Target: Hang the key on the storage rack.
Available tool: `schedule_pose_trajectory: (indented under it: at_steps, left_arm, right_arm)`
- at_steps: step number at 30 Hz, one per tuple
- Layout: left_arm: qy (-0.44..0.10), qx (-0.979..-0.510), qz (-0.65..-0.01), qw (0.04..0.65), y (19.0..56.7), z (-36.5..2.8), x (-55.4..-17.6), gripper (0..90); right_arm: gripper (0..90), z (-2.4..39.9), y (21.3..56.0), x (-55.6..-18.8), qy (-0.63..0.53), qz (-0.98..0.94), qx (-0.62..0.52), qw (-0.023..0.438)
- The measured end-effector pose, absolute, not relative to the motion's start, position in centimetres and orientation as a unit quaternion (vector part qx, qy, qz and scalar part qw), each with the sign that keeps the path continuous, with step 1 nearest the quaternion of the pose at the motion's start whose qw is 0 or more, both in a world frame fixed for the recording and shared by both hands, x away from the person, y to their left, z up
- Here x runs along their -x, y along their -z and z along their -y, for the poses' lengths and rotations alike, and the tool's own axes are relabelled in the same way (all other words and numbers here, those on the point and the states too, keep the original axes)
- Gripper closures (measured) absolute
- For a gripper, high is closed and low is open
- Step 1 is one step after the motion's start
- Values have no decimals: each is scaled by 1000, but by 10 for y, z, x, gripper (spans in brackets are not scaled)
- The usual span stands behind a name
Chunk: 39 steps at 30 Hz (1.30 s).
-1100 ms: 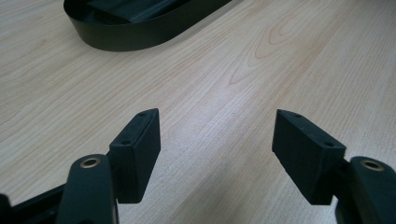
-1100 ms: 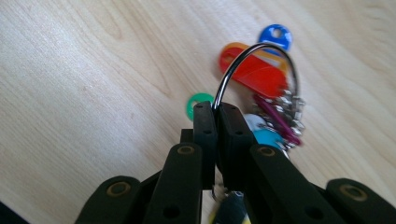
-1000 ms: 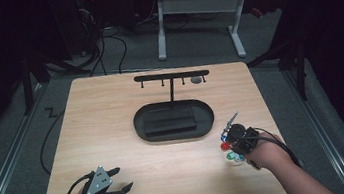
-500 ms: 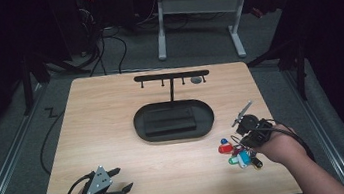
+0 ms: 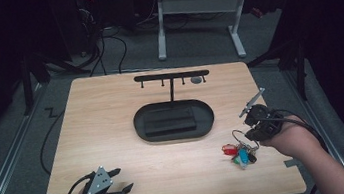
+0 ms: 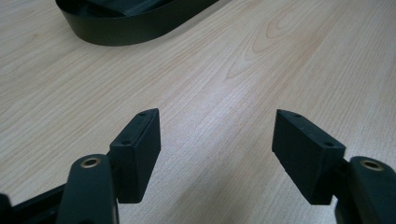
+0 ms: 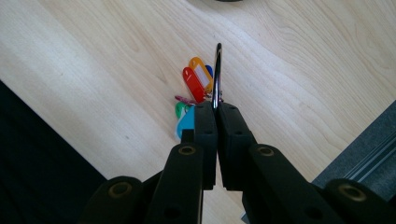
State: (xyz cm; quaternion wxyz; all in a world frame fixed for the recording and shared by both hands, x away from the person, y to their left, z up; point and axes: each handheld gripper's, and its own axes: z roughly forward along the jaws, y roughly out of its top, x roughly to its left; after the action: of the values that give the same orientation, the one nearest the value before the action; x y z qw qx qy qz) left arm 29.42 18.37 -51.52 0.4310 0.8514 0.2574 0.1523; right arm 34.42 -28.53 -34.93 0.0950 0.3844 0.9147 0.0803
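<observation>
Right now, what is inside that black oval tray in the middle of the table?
A flat black rectangular block lies inside the tray, and a thin post carrying a bar with small hooks rises from its back edge. What is under the block is hidden.

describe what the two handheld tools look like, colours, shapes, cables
Both are black. The left tool carries a grey three-cornered plate on top. In the left gripper view its jaws end in blocky rectangular black pads with small screw holes, on arms with brass-coloured pivots. The right tool trails a thin black cable.
</observation>
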Motion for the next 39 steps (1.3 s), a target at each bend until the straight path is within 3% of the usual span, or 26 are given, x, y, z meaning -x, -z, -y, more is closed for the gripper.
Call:
schedule_pose_trajectory:
  at_steps: [21, 39]
  left_arm:
    - [-148, -853, -254, 432, 517, -183, -294, 331]
    - [-146, -852, -256, 432, 518, -184, -294, 326]
  right_arm:
    - [876, 269, 295, -352, -88, -911, -385, 115]
    - [876, 257, 292, -371, -96, -913, -380, 118]
